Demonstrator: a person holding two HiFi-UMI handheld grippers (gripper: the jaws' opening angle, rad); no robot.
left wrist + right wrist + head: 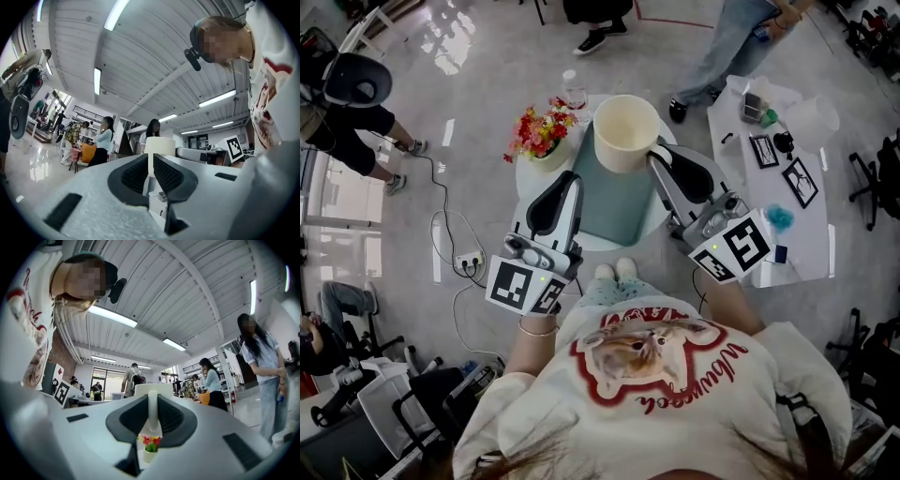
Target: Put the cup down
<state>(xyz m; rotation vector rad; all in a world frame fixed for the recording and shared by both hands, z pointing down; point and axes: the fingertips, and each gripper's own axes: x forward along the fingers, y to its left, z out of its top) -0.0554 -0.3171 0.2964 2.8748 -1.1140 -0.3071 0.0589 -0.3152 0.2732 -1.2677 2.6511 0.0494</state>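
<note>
A big cream cup (625,131) hangs over the far end of a teal mat (614,202) on a small round white table (609,244). My right gripper (654,153) is shut on the cup's near right side. In the right gripper view the pads (169,416) pinch a thin white upright part of the cup (152,389). My left gripper (573,178) hovers over the mat's left edge, short of the cup, with its jaws together on nothing. In the left gripper view the cup (159,144) shows just past the left gripper (151,157).
A pot of red and yellow flowers (542,131) and a clear bottle (573,91) stand at the table's far left. A second white table (741,169) with small items is at the right. A power strip (469,258) and cable lie on the floor at left. People stand around.
</note>
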